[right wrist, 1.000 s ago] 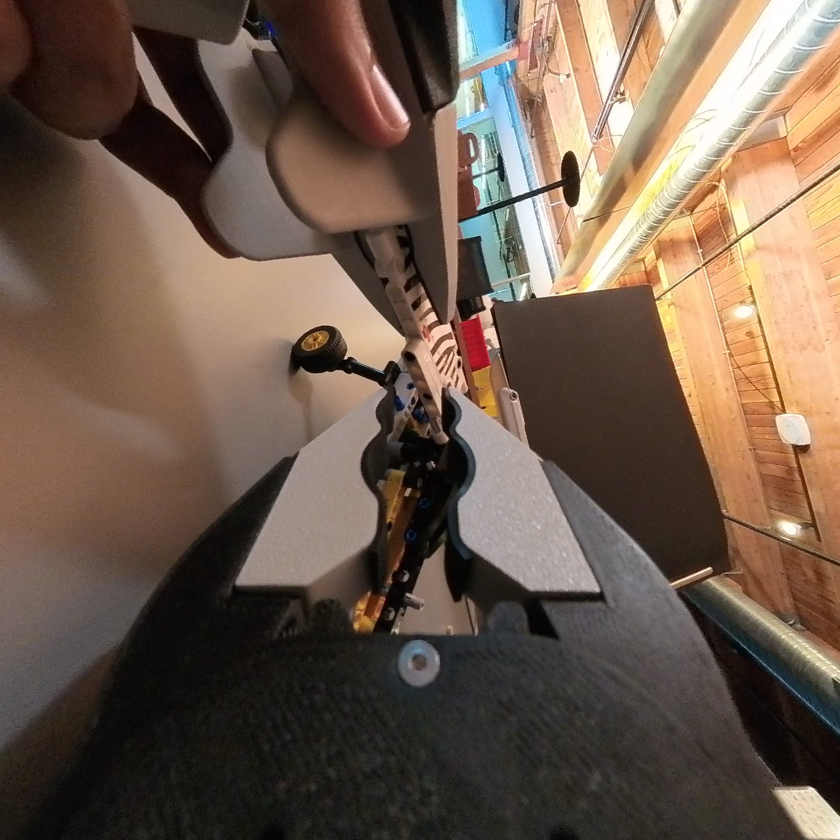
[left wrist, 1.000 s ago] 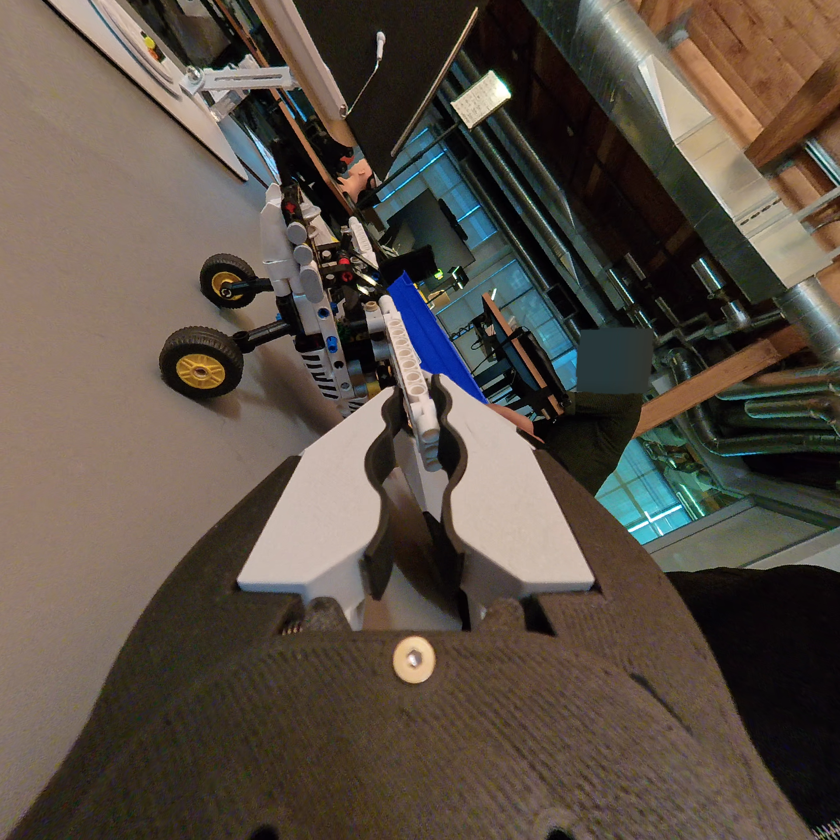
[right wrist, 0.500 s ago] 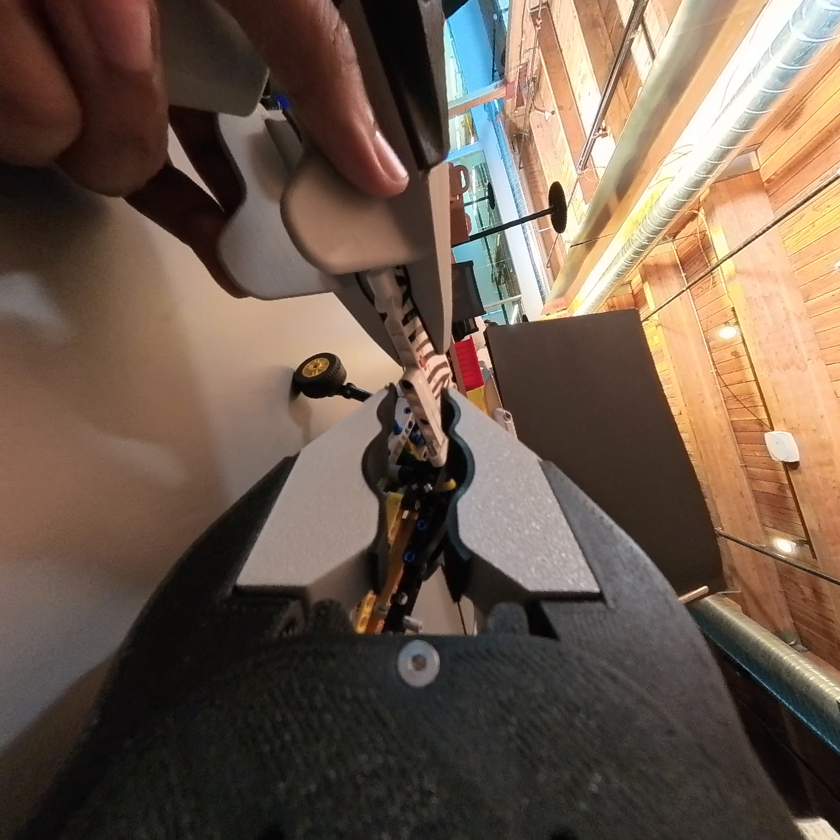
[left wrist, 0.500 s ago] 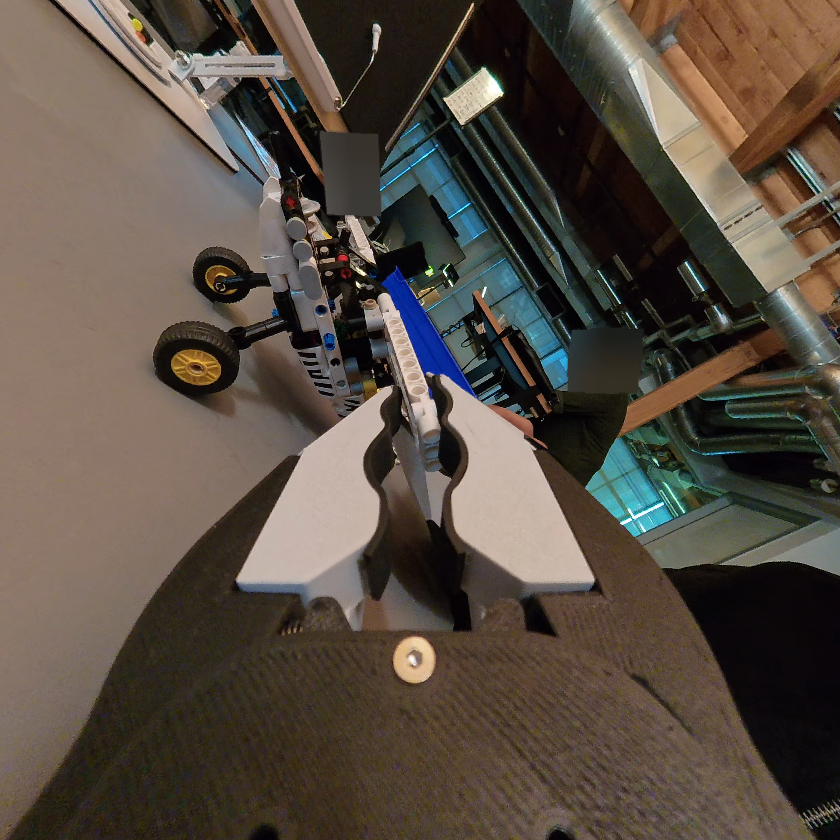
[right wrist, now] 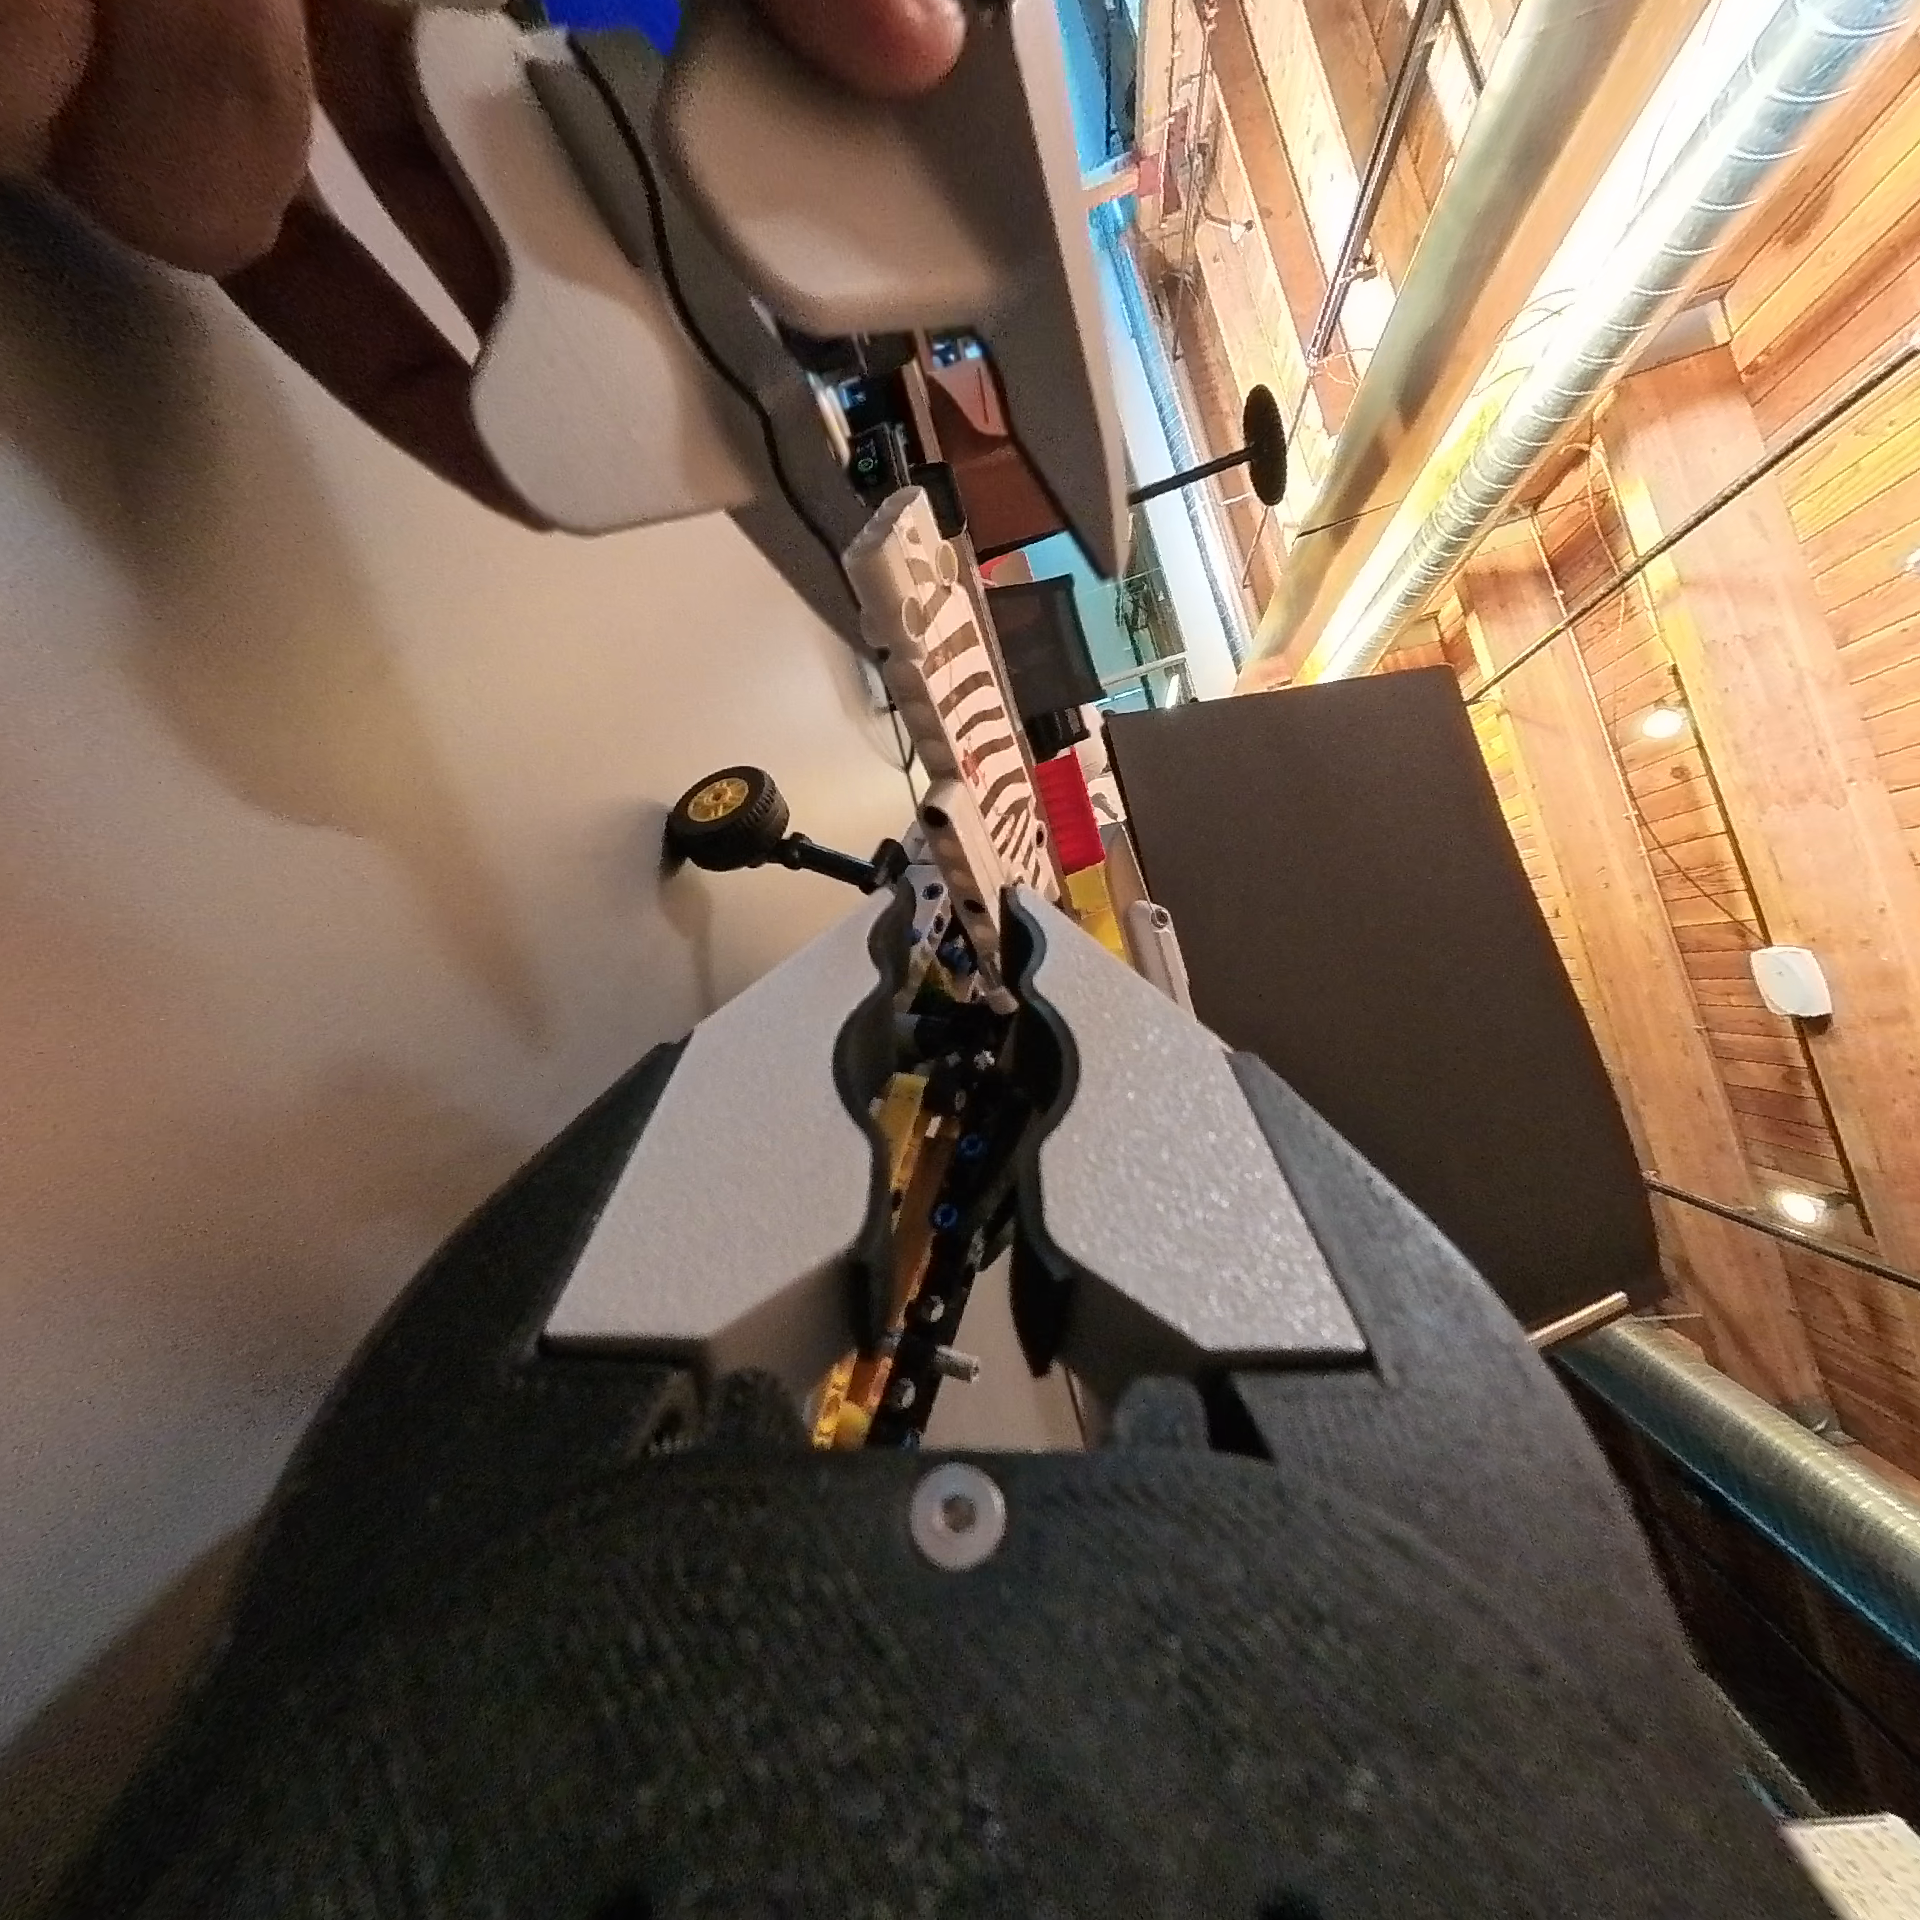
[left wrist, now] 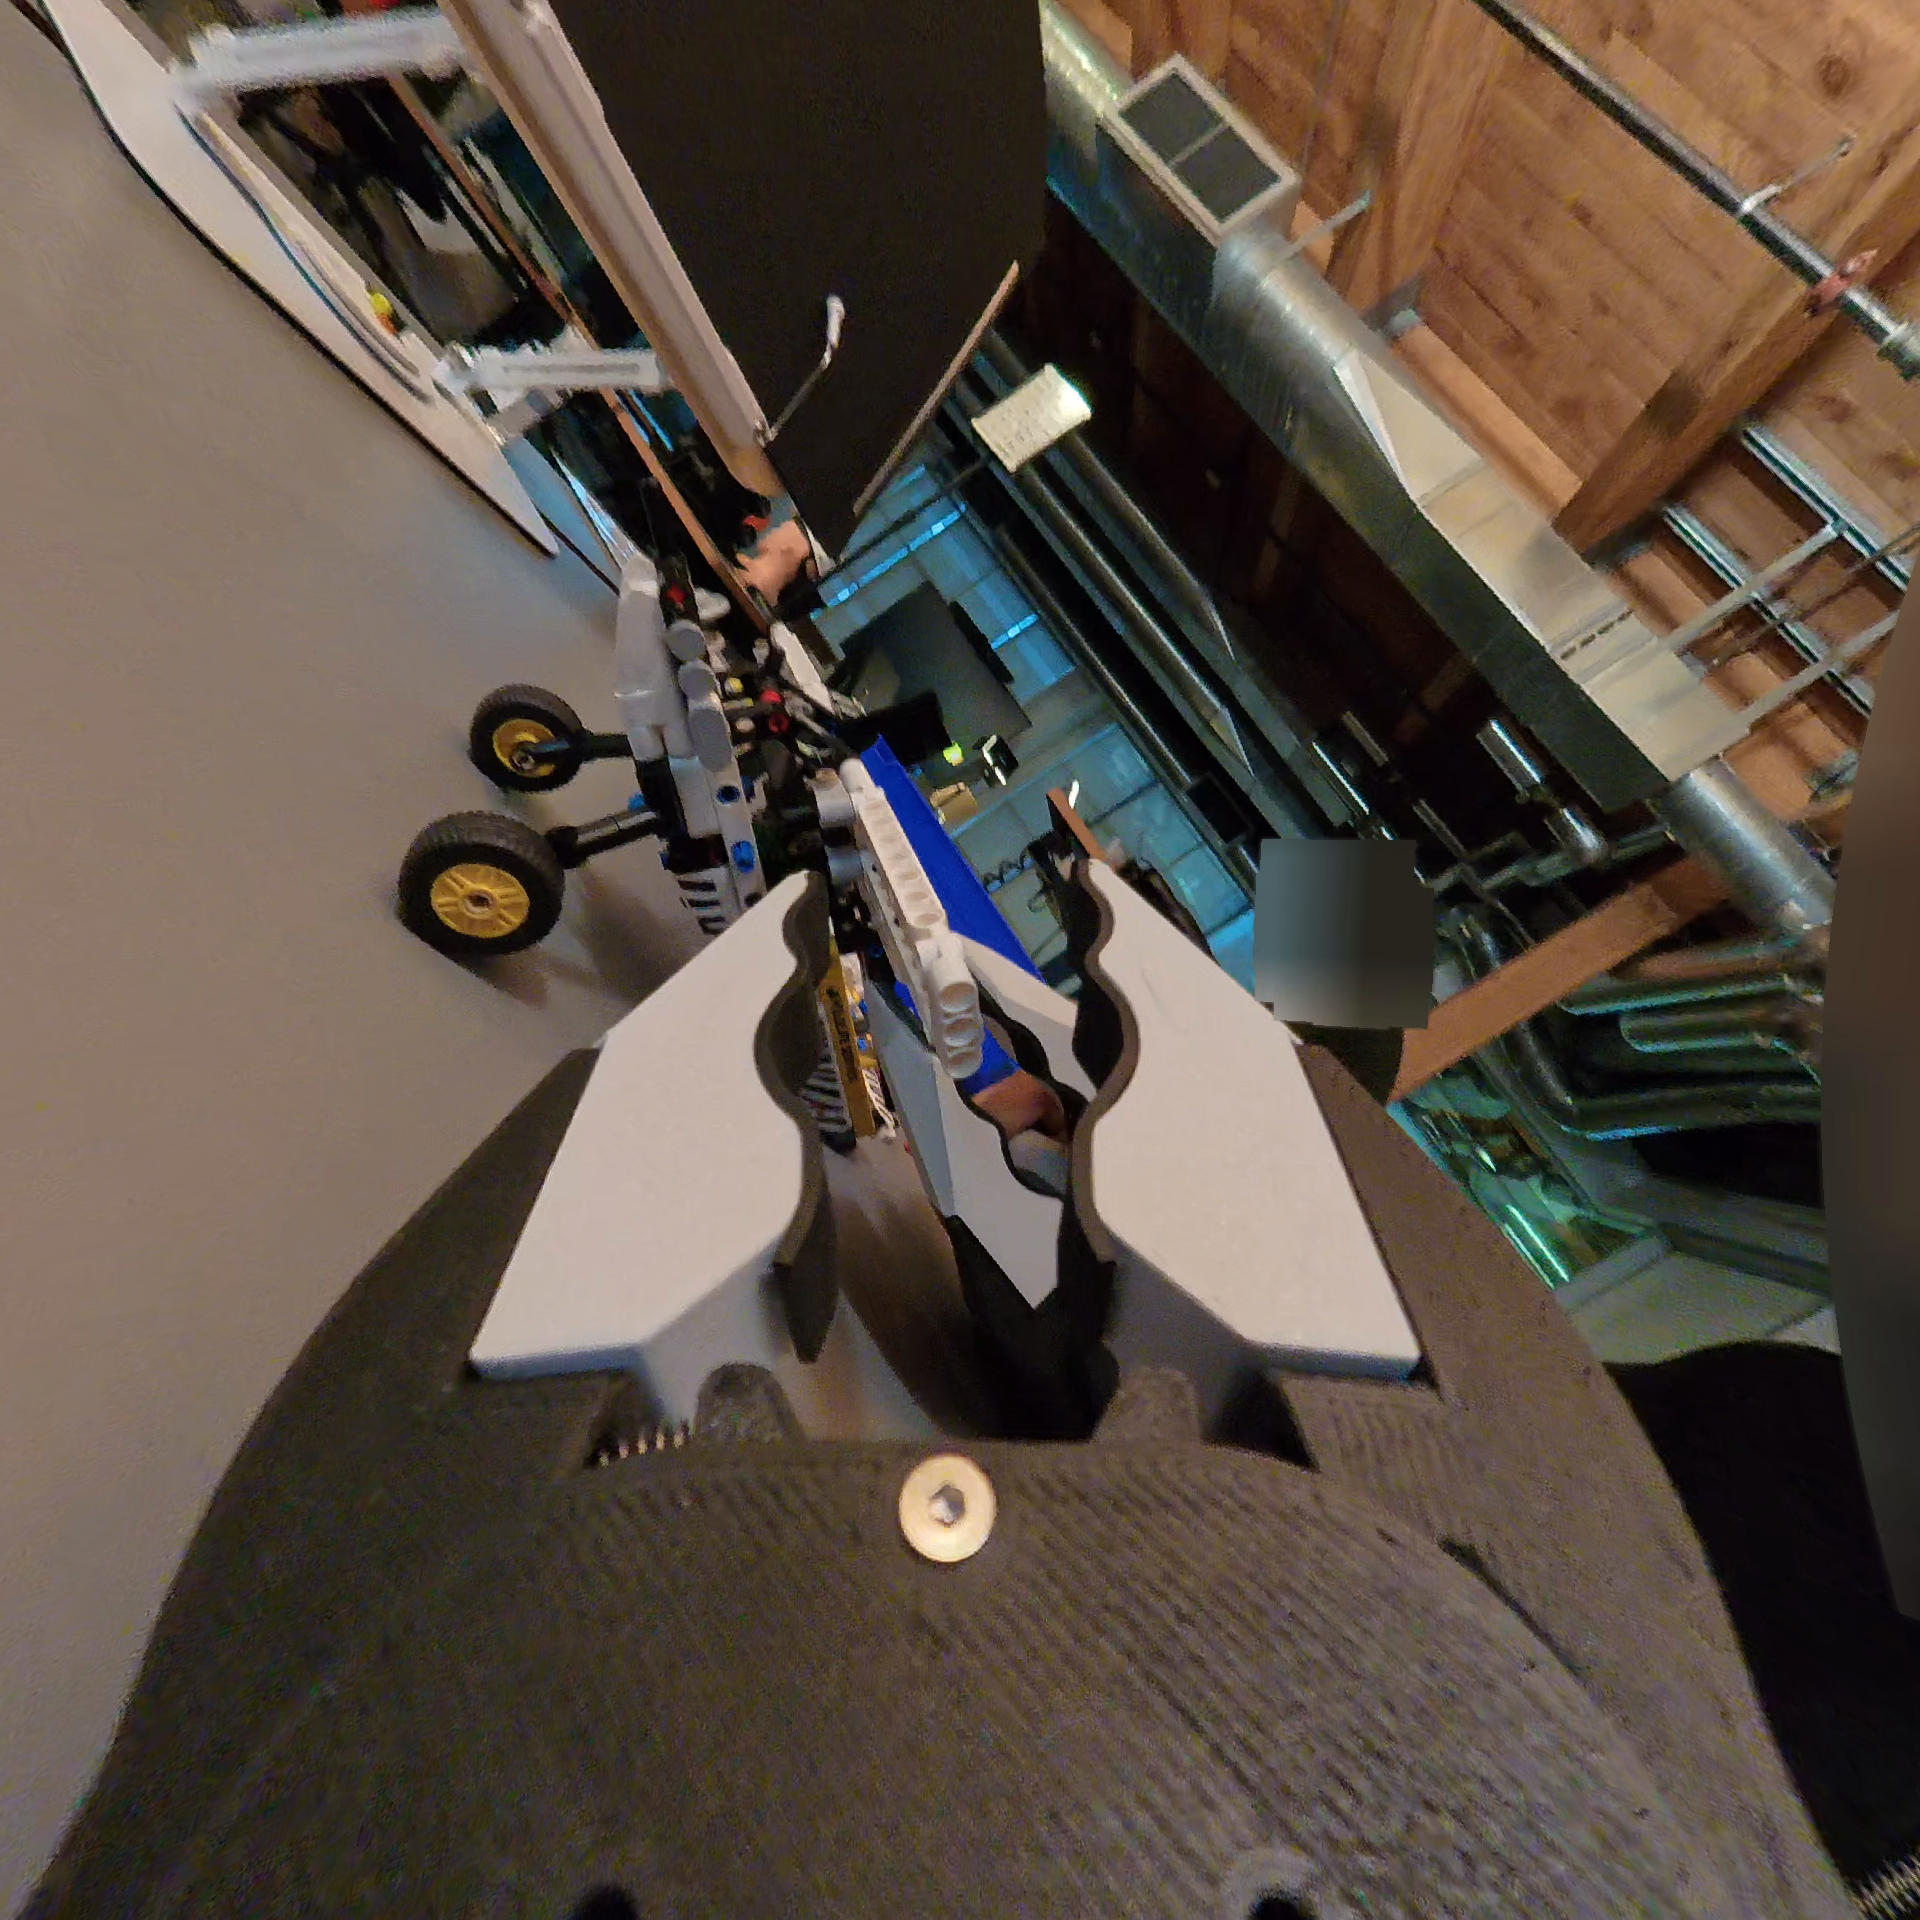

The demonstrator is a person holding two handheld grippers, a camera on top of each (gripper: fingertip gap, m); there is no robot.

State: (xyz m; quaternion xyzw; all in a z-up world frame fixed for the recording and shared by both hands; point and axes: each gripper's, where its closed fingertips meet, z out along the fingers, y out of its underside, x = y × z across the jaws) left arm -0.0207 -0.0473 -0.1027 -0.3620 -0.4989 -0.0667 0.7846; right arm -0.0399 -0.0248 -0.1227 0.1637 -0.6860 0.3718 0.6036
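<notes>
your right gripper [right wrist: 951,930] is pinching the toy vehicle's [left wrist: 717,790] white beam [right wrist: 971,883]; its wheels [left wrist: 480,899] are facing bare grey tabletop [left wrist: 208,623]. your left gripper [left wrist: 940,914], clamped a second ago, is now standing spread around the other beam [left wrist: 914,925].

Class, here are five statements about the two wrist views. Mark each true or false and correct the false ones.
1. The left gripper's fingers stand apart, with a gap beside the white beam. True.
2. The toy car's wheels have red hubs. False: the hubs are yellow.
3. The right gripper's fingers are closed on the toy car. True.
4. A blue panel shows behind the white beam in the left view. True.
5. The ceiling is painted white. False: it is bare wood, with metal ducts running along it.
</notes>
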